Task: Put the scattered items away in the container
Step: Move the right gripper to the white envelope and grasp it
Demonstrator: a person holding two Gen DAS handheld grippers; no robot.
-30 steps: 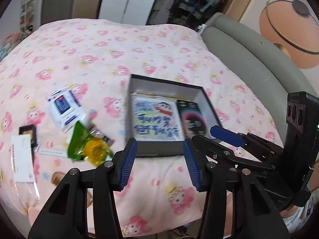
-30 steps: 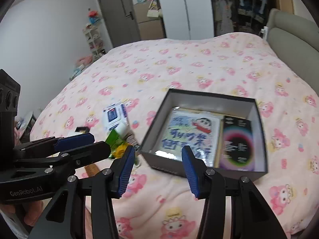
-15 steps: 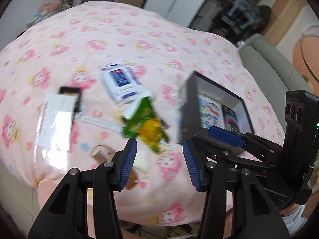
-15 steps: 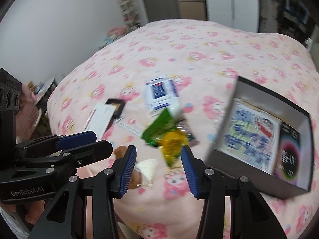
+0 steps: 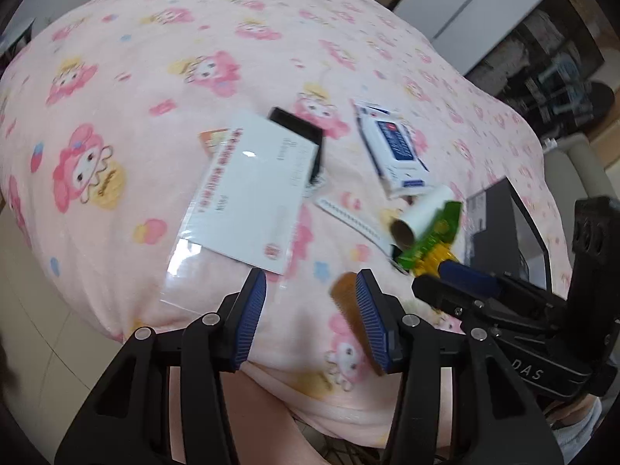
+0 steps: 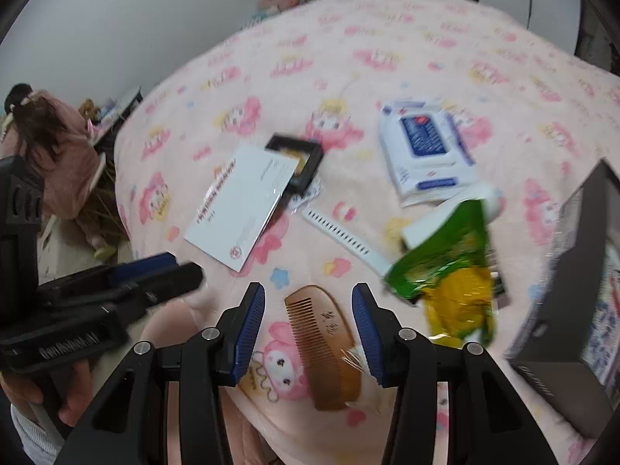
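Hovering low over the near edge of the pink blanket [image 6: 387, 58], right gripper [image 6: 308, 321] is pointing forward, tongs apart, straddling the wooden comb [image 6: 323, 345] without touching it. Left gripper [image 5: 310, 317] is sitting alongside, tongs also apart, holding nothing. Black box [image 6: 581, 294] is lying far right, beside the green snack bag [image 6: 445, 259].

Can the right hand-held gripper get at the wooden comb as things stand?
Probably yes. The right hand-held gripper is open, with the wooden comb lying flat on the blanket between its fingers and nothing on top of it. The green snack bag lies apart, to one side.
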